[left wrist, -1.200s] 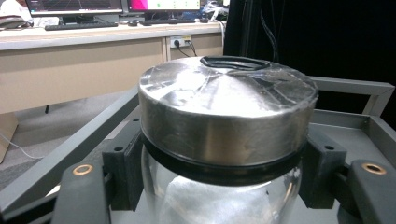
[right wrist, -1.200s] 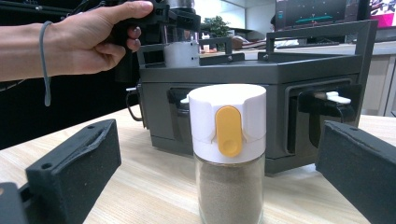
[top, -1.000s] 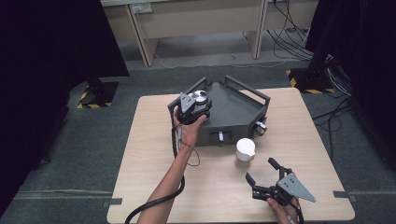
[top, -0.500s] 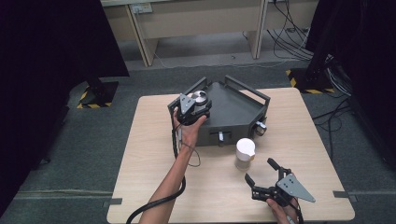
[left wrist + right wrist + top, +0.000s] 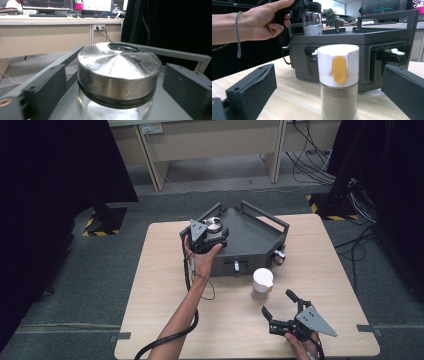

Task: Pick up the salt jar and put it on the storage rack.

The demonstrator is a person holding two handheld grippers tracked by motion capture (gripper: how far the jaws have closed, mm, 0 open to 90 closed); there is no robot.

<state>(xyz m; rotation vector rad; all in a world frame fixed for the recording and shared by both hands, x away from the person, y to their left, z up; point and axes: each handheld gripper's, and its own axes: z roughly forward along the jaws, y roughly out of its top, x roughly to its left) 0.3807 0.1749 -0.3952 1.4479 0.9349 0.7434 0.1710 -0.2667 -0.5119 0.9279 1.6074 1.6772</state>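
Left gripper (image 5: 212,236) jaws have just spread off the jar (image 5: 117,75), now parked in the tray (image 5: 250,237); right gripper (image 5: 282,312) jaws gape toward the shaker (image 5: 338,80) on the counter (image 5: 160,270), probably next.

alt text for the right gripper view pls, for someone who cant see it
A glass shaker jar of tan powder, with a white cap and a yellow flip tab, stands on a light wooden table between the open black jaws of the right gripper, untouched. Behind it sits a dark grey rack, where a hand holds another gripper by a clear jar.
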